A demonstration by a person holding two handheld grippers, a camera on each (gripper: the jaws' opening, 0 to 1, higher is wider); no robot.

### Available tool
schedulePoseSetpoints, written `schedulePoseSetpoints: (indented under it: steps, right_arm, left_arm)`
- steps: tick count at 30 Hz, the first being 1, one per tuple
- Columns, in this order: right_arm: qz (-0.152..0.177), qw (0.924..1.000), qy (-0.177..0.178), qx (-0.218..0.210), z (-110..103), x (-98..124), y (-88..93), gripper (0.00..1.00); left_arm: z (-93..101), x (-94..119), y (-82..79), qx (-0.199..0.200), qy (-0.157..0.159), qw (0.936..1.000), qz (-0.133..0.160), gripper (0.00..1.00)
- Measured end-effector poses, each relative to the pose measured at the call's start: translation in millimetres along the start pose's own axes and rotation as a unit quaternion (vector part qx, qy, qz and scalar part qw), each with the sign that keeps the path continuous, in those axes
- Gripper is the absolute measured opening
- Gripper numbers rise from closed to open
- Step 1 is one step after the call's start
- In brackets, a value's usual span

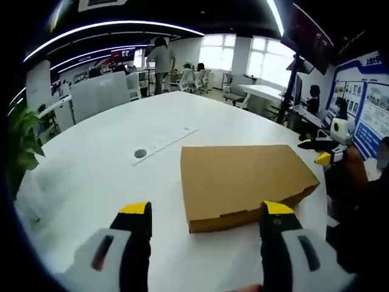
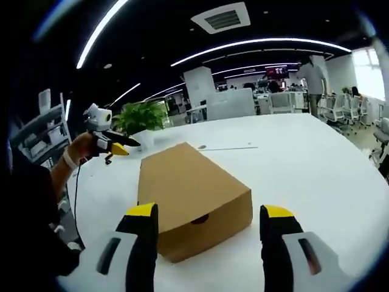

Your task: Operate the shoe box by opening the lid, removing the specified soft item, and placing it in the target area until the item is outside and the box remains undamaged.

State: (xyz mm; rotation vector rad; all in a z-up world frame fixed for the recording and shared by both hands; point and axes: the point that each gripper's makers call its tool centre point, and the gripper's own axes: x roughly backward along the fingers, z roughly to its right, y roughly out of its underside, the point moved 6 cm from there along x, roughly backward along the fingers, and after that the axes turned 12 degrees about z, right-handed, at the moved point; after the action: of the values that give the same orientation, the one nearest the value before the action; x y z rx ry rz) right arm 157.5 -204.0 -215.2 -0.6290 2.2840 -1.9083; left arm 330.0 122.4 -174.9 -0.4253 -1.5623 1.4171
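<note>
A brown cardboard shoe box (image 1: 243, 179) lies on the white table (image 1: 91, 176) with its lid closed. In the left gripper view my left gripper (image 1: 206, 210) is open, its yellow-tipped jaws standing wide apart at the box's near end, apart from it. My right gripper (image 1: 313, 149) hovers past the box's far right corner. In the right gripper view the box (image 2: 188, 188) shows a thumb notch (image 2: 199, 219) in its near face, and my right gripper (image 2: 209, 211) is open just before that face. A hand holds my left gripper (image 2: 126, 146) above the table, left of the box.
A round grey cap (image 1: 140, 154) and a long pale strip (image 1: 167, 145) lie on the table beyond the box. A potted plant (image 2: 141, 117) stands at the table's edge. A person (image 1: 161, 61) stands far back among desks and chairs.
</note>
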Motion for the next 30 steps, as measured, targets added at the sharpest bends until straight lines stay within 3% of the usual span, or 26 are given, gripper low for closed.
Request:
schedulePoseSetpoints:
  steps: [8, 19, 24, 26, 30]
  right_arm:
    - [-0.013, 0.9994, 0.017, -0.028, 1.2, -5.3, 17.4, 0.69]
    - [-0.012, 0.9978, 0.047, -0.046, 10.2, -9.7, 19.9, 0.69]
    - [-0.008, 0.9955, 0.057, -0.076, 13.4, -11.1, 23.2, 0.7]
    - [-0.013, 0.9909, 0.064, -0.118, 14.3, -10.5, 27.9, 0.72]
    - [-0.015, 0.9895, 0.065, -0.128, 17.9, -10.6, 30.3, 0.77]
  left_arm:
    - [-2.7, -2.9, 4.2, 0.013, 0.018, 0.9997, -0.009, 0.74]
    - [-7.2, 0.0, 8.3, 0.019, 0.019, 0.9996, -0.006, 0.74]
    - [-4.5, -4.9, 8.8, 0.017, 0.027, 0.9995, -0.008, 0.74]
    - [-3.6, -6.1, 7.5, 0.016, 0.03, 0.9994, -0.007, 0.74]
    - [1.1, -8.5, 7.4, 0.013, 0.035, 0.9993, -0.009, 0.74]
